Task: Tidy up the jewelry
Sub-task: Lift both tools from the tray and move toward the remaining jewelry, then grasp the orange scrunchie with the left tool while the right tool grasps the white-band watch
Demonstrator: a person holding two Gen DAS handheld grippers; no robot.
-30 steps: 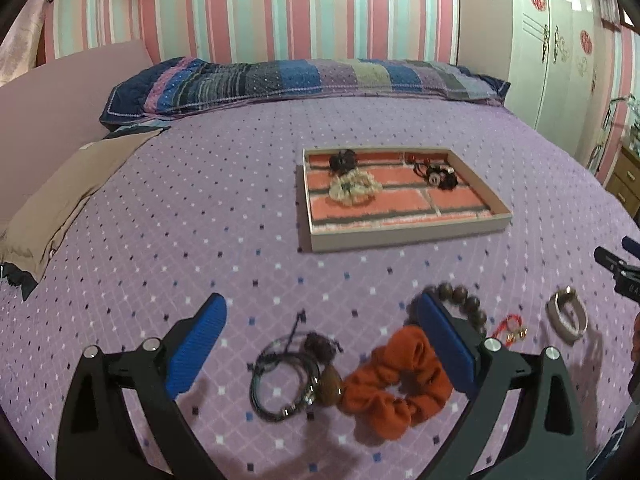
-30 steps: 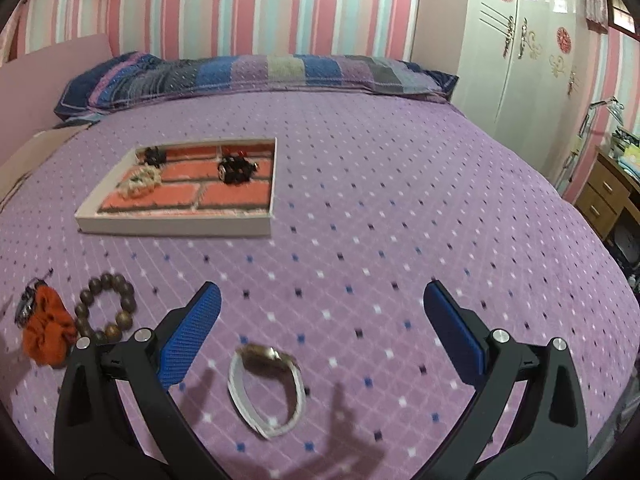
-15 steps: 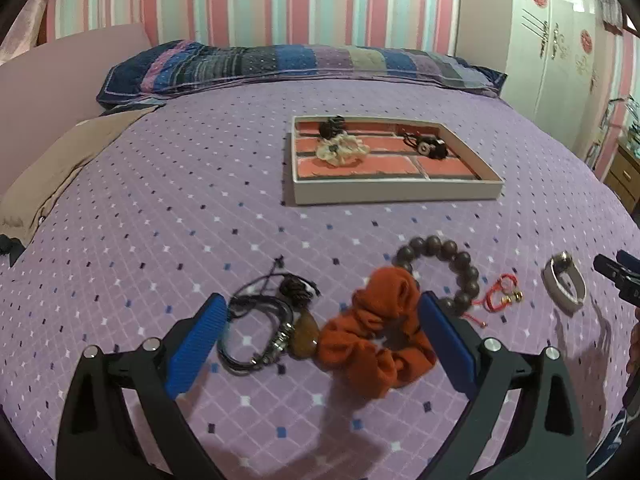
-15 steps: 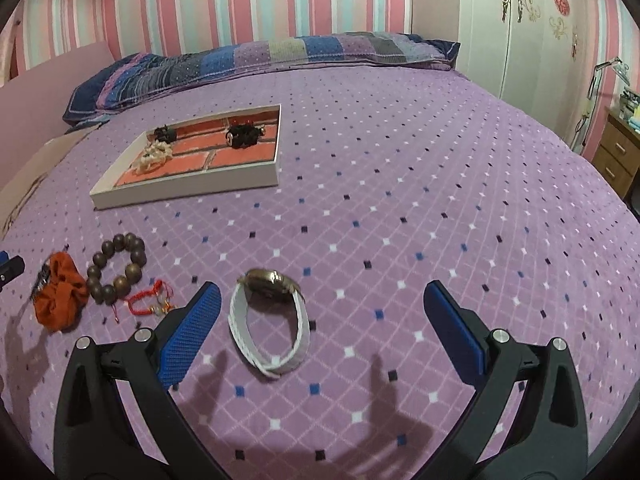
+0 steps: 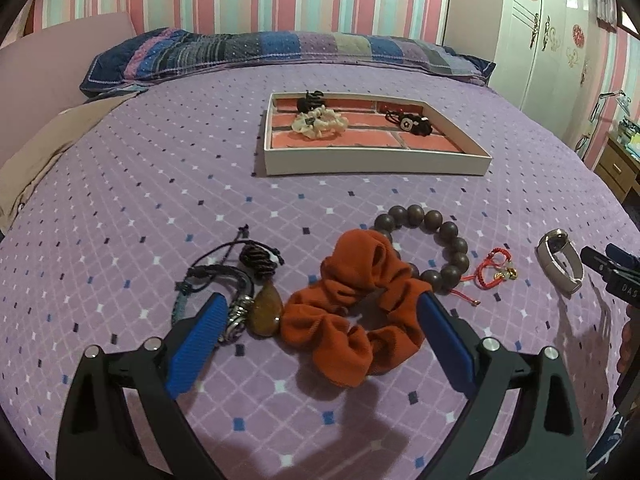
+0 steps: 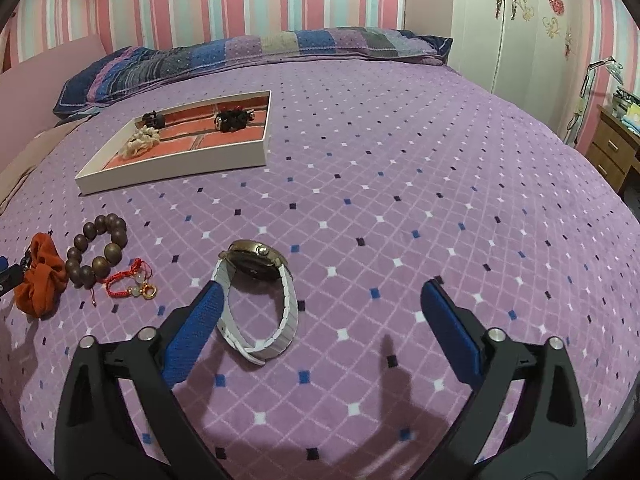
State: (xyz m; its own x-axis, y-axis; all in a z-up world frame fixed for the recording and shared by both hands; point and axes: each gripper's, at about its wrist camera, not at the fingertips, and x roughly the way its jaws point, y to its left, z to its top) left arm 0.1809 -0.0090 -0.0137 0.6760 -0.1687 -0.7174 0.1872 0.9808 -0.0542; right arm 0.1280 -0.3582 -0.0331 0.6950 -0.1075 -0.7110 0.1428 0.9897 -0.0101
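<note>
My left gripper (image 5: 320, 312) is open, its blue fingers straddling an orange scrunchie (image 5: 352, 312) on the purple bedspread. Beside it lie a brown pendant with dark cords (image 5: 244, 288), a wooden bead bracelet (image 5: 436, 240) and a red string bracelet (image 5: 494, 268). My right gripper (image 6: 320, 304) is open just above a white-strapped watch (image 6: 260, 300), which lies near its left finger. A white tray (image 5: 376, 160) with a brick-pattern floor holds a cream scrunchie (image 5: 320, 124) and dark jewelry (image 5: 410, 122); it shows in the right wrist view too (image 6: 176, 168).
A striped pillow (image 5: 280, 52) lies at the bed's head, a tan cloth (image 5: 48, 140) at the left. A white wardrobe (image 6: 500, 20) and a wooden drawer unit (image 6: 612, 148) stand to the right of the bed.
Both grippers have lowered and moved forward. The scrunchie now sits between the left fingers and the watch sits closer to the right gripper's left finger.
</note>
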